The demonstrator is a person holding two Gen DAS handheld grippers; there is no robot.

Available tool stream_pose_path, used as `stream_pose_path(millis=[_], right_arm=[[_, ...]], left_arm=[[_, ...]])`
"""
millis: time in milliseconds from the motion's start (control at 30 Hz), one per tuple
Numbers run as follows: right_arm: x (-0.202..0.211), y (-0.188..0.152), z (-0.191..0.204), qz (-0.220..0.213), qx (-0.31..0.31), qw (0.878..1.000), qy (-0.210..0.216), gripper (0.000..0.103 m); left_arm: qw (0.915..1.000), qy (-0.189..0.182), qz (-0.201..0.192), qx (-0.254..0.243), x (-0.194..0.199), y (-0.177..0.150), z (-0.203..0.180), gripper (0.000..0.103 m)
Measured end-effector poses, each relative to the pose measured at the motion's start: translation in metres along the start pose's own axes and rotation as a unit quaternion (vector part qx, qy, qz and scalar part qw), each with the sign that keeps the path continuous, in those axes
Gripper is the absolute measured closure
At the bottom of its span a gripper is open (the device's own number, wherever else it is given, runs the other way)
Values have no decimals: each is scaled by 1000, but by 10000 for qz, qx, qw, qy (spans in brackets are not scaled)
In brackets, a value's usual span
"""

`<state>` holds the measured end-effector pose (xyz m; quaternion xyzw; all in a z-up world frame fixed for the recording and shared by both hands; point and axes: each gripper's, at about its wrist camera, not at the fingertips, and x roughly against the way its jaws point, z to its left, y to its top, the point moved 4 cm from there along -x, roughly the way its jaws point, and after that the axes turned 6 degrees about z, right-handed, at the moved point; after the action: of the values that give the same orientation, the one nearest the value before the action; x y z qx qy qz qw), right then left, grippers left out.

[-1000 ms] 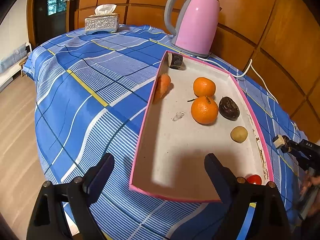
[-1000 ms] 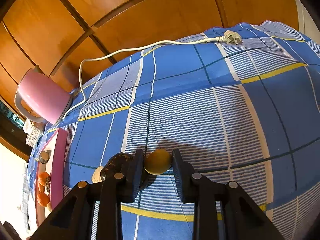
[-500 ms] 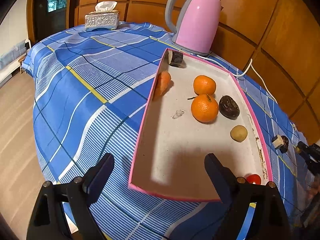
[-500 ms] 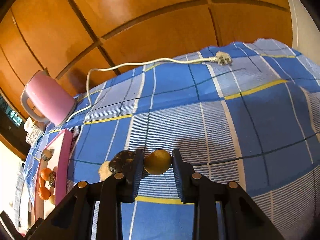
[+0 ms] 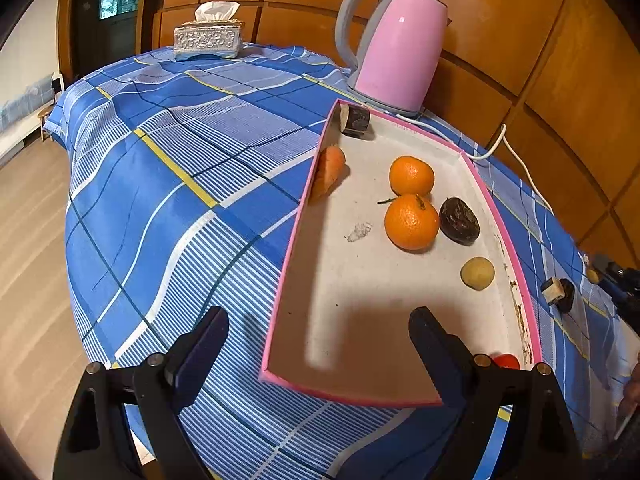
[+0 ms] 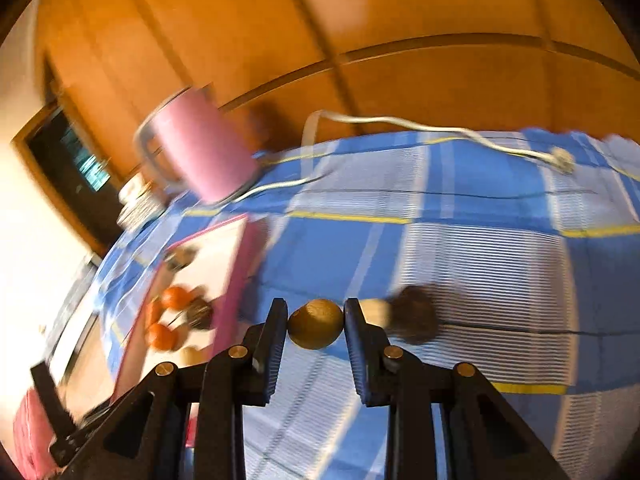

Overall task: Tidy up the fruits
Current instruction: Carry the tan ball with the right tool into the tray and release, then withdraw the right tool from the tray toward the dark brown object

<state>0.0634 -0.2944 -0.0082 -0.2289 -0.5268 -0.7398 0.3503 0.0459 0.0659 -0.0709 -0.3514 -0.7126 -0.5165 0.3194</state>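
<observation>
My right claw (image 6: 316, 322) grips a small yellow-brown round fruit (image 6: 315, 323), swung from facing the wall toward the pink-rimmed white tray (image 5: 400, 340). Two oranges (image 5: 411, 222) sit inside; a dark cut fruit (image 6: 412, 314) waits on the blue checked table (image 5: 180, 200). Left claw (image 5: 318, 332) hovers, jaws spread.

the tray (image 5: 304, 216) lies on the tabletop (image 5: 168, 184). in it: two oranges (image 5: 411, 222) at centre, a carrot (image 5: 330, 170) against the left wall. the kettle (image 5: 394, 42) stands behind the tray, the tissue box (image 5: 208, 38) far left.
</observation>
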Motion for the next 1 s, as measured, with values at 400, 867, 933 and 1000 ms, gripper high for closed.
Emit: stream_pose_path(millis=[400, 867, 933, 1000], right_arm=[[-60, 14, 99, 474, 978, 9925, 553, 74], [-103, 5, 131, 796, 1101, 9889, 605, 70], [-102, 2, 131, 816, 1124, 9886, 584, 70], [-97, -2, 128, 786, 1122, 9891, 541, 70]], left_arm=[[10000, 24, -3, 76, -1, 0, 6, 11], [9998, 83, 12, 155, -2, 0, 12, 11], [9999, 78, 18, 147, -2, 0, 11, 11], [9999, 76, 15, 140, -2, 0, 11, 11]])
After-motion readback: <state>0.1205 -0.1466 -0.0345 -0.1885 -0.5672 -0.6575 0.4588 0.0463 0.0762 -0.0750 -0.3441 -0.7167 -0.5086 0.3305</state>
